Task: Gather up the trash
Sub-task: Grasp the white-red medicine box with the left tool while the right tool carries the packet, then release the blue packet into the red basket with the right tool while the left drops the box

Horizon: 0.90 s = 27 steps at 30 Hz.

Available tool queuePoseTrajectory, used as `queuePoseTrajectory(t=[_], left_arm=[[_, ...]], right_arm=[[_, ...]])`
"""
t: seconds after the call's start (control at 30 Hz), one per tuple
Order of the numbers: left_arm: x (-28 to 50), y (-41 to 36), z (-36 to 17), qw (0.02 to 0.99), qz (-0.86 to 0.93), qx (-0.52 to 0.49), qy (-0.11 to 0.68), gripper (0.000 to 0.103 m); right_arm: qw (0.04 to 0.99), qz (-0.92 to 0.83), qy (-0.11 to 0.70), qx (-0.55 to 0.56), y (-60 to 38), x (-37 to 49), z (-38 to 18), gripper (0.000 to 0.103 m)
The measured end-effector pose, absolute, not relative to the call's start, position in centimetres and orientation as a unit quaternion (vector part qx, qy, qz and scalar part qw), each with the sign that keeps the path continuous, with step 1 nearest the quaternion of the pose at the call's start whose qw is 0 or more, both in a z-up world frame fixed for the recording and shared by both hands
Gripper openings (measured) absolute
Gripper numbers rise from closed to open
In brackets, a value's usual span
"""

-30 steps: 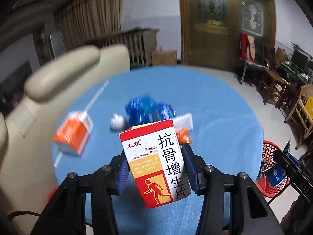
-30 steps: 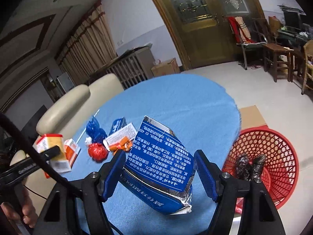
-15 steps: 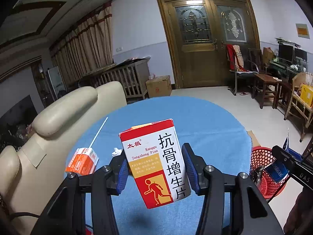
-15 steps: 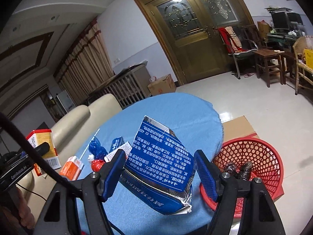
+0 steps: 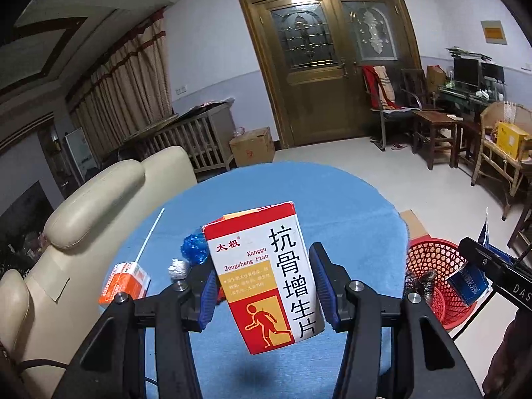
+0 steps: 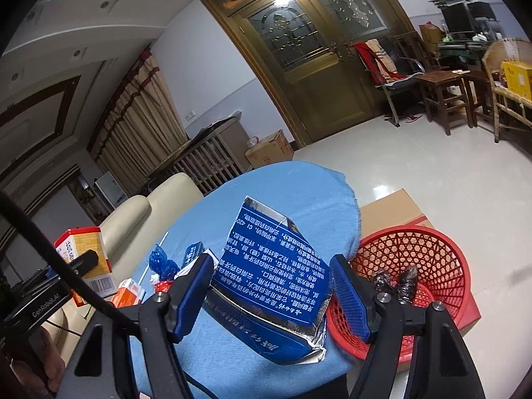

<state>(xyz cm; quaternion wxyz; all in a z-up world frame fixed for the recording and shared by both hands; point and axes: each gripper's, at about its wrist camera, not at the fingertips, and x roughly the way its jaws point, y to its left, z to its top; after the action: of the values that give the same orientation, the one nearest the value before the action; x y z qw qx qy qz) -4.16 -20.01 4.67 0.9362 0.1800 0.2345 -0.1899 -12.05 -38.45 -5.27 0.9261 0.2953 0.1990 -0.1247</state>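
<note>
My left gripper is shut on a red, white and yellow medicine box, held upright above the round blue table. My right gripper is shut on a crumpled blue carton, lifted over the table's near edge. A red mesh basket stands on the floor right of the table with dark scraps inside. On the table lie an orange box, a blue wrapper and a white paper ball. The medicine box also shows at the left of the right wrist view.
A cream sofa borders the table on the left. A flat cardboard sheet lies under the basket. Wooden chairs and a wicker chair stand at the right, a wooden double door behind, a cardboard box near it.
Both grippers have pulled back and risen slightly from the table with their boxes still held. The table trash now looks farther away, and more of the room and basket shows.
</note>
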Motion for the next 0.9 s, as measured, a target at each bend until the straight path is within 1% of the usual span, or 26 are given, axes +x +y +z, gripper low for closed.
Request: queuePoseTrajectory(t=[0.33, 0.9], left_arm=[[-5.4, -21.5, 4.6, 0.931, -0.206, 0.193, 0.230, 0.053], [-5.0, -21.9, 4.4, 0.927, -0.211, 0.198, 0.239, 0.054]], right_arm=[[0.923, -0.131, 0.187, 0.311, -39.3, -13.7, -4.7, 0.075], [0.919, -0.136, 0.191, 0.318, -39.7, -13.9, -4.6, 0.075]])
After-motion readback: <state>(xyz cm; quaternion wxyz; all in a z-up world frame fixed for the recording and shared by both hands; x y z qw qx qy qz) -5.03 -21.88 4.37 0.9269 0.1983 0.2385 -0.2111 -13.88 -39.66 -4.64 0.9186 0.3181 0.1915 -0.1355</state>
